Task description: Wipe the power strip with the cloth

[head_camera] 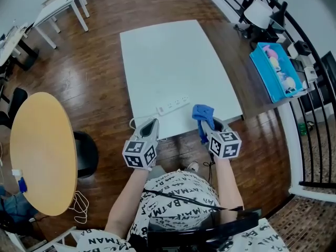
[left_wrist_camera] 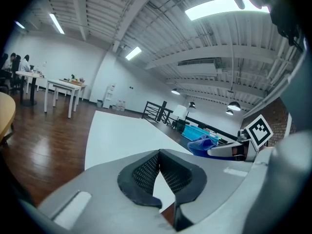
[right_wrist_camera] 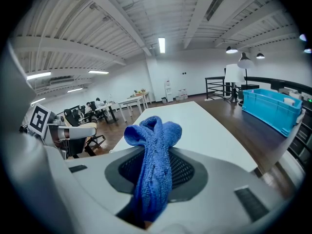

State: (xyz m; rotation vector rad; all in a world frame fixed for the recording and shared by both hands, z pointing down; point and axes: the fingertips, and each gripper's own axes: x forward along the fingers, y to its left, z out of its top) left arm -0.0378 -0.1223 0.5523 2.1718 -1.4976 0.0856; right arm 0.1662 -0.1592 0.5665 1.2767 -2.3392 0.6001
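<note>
A white power strip [head_camera: 172, 106] lies near the front edge of the white table [head_camera: 168, 62]. My right gripper [head_camera: 208, 124] is shut on a blue cloth [head_camera: 202, 113], which bunches above the jaws [right_wrist_camera: 152, 145] in the right gripper view. It hovers just right of the strip, near the table's front edge. My left gripper [head_camera: 148, 128] is shut with nothing in it, just in front of the table edge, below the strip's left end. In the left gripper view its pads [left_wrist_camera: 163, 172] meet, and the cloth [left_wrist_camera: 202, 144] shows at the right.
A round wooden table [head_camera: 37, 151] stands to the left with a black bin [head_camera: 86, 154] beside it. A blue crate [head_camera: 275, 70] sits at the right by a black railing [head_camera: 310, 51]. White desks [head_camera: 58, 7] stand at the back left.
</note>
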